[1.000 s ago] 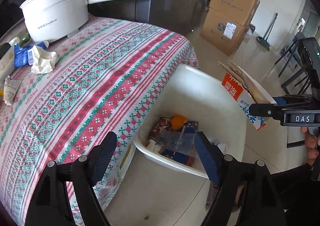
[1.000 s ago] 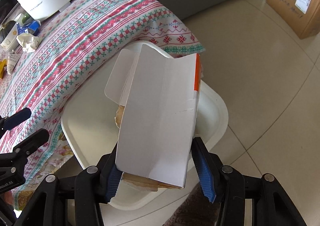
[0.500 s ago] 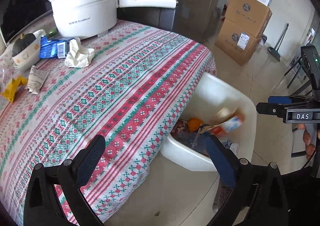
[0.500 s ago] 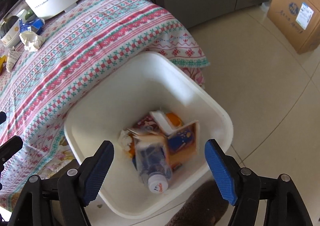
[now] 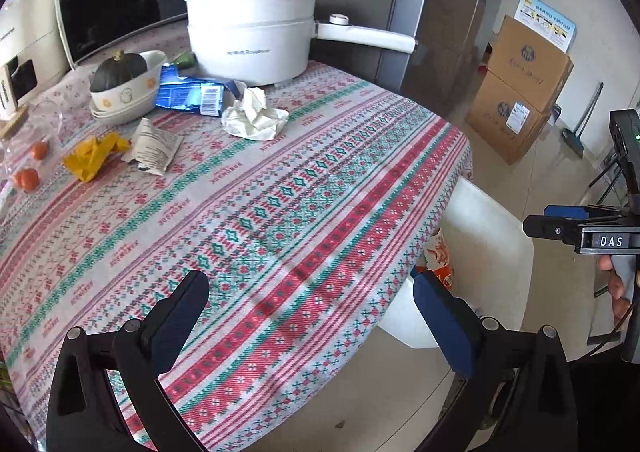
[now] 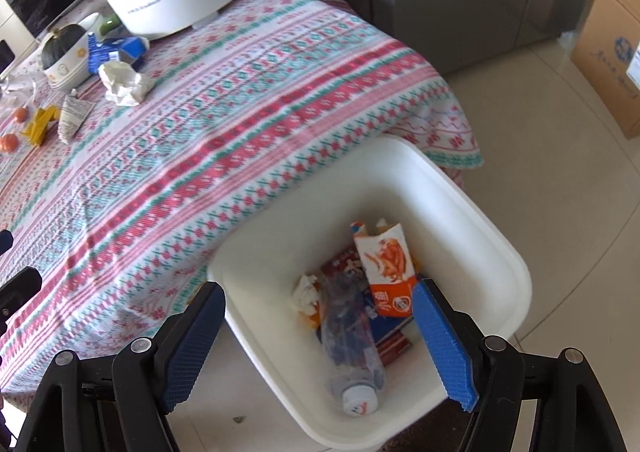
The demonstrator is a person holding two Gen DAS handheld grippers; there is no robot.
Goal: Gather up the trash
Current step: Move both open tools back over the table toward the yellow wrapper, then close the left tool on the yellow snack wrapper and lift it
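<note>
Room: kitchen corner with a pale tiled floor point(image 6: 560, 132), a grey refrigerator point(image 5: 440, 32) behind the table, and two stacked cardboard boxes point(image 5: 520, 92) by the wall.
Table: one, covered by a striped red, green and white tablecloth point(image 5: 280, 212); its near corner overhung the bin.
Bin: one white plastic trash bin point(image 6: 460, 212) stood on the floor, touching the cloth's hanging edge at the table's near corner.
Trash in bin: one orange-and-white carton point(image 6: 390, 272) leaned upright against one clear plastic bottle point(image 6: 352, 340) lying with its cap toward the near wall; one crumpled white tissue point(image 6: 306, 292) lay beside them, over flat red and blue packaging.
Trash on table: four pieces near the far-left edge, namely one blue wrapper point(image 5: 192, 96), one crumpled white paper point(image 5: 254, 116), one grey printed packet point(image 5: 154, 146) and one yellow scrap point(image 5: 94, 158).
Other things on table: one white electric pot point(image 5: 250, 40) with a long handle at the far edge, one bowl point(image 5: 124, 96) holding a dark squash point(image 5: 118, 70), and two small orange fruits point(image 5: 28, 178).
Left gripper point(image 5: 310, 316): jaws spread wide and empty above the table's near edge.
Right gripper point(image 6: 320, 340): jaws parted and empty, hanging over the bin.
Obstruction: the tablecloth hid most of the bin's inside from the left wrist view.
</note>
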